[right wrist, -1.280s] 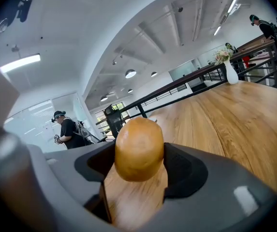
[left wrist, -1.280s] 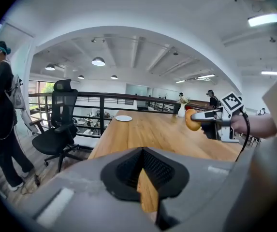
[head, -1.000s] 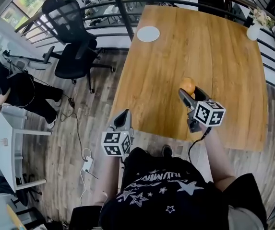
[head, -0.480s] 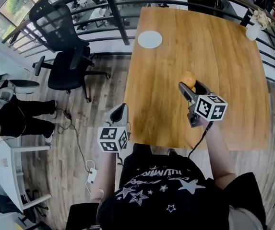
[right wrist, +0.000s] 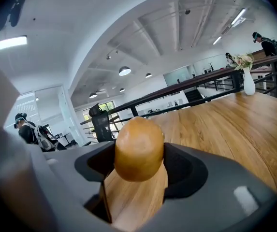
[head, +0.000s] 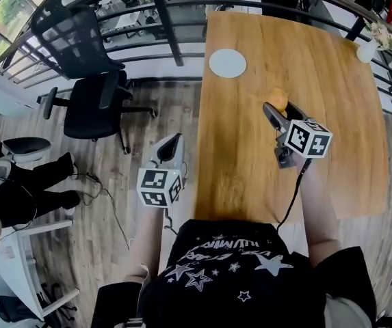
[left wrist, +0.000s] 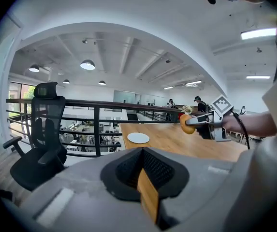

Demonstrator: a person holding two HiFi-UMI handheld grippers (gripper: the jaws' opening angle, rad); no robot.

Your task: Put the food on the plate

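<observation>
The golden-brown rounded piece of food (right wrist: 139, 149) is pinched between the jaws of the right gripper (head: 280, 109), which close on its lower half and leave its domed top standing proud. It is held up off the wooden tabletop (head: 332, 115), over the middle of it, probably so that it can travel without dragging on the boards. The small round white plate (head: 227, 63) lies flat near the far left corner of the tabletop, well apart from the food and ahead and to the left of it. The left gripper view shows nothing on the boards between plate and food, so the way across looks open.

The left gripper (head: 174, 142) hangs off the tabletop's left edge, over the plank floor (head: 134, 176). Its jaws are drawn together with nothing between them. It seems to be kept aside so as not to cross the right arm's path.

A white vase with flowers (head: 368, 46) stands at the far right corner, away from that path. A black metal railing (head: 168, 12) runs behind the tabletop. A black office chair (head: 89, 80) stands on the floor to the left, clear of both grippers.
</observation>
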